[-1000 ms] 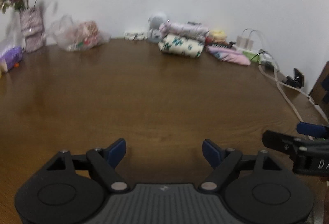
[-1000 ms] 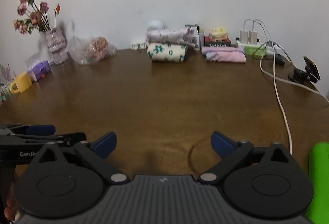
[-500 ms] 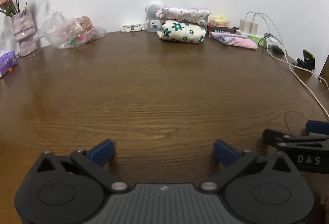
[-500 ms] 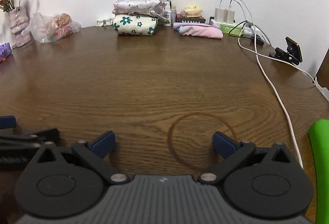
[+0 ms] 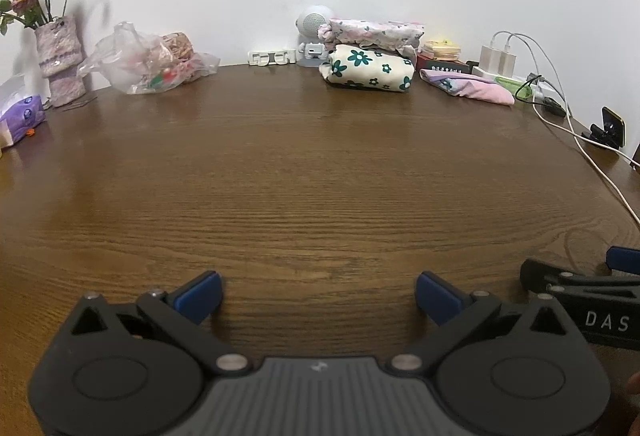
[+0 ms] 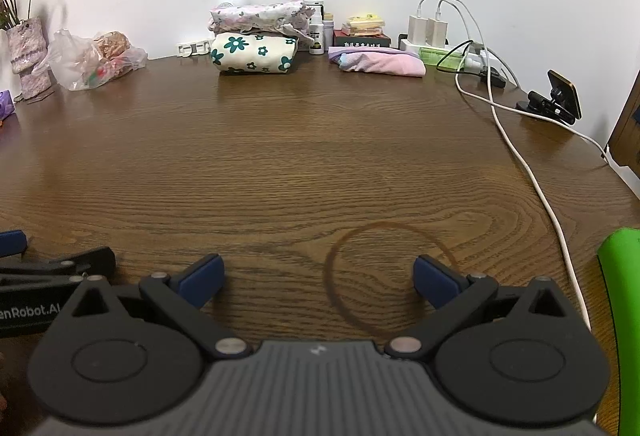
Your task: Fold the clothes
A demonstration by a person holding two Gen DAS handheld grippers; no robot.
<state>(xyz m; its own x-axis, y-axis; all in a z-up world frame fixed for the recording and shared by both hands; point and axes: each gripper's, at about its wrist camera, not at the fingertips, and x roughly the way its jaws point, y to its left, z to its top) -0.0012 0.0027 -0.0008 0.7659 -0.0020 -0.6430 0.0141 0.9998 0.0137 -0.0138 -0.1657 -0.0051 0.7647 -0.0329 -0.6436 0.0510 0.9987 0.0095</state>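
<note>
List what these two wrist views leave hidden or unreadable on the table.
- Green object, right wrist view: cut off by the right edge, so what it is stays unclear.
- Plastic bag contents, left wrist view: blurred by crinkled film.
- Dark box label, right wrist view: too small to read.
- Table's near edge: hidden behind the open left gripper body.

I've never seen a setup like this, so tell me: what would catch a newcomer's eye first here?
Probably the two black tools with blue fingertips low in the foreground, the left tool and right tool, both spread open over a wide brown wooden table. Next, the folded clothes at the far edge by the wall: a cream flowered bundle under a pale floral one, with a pink piece to their right.
</note>
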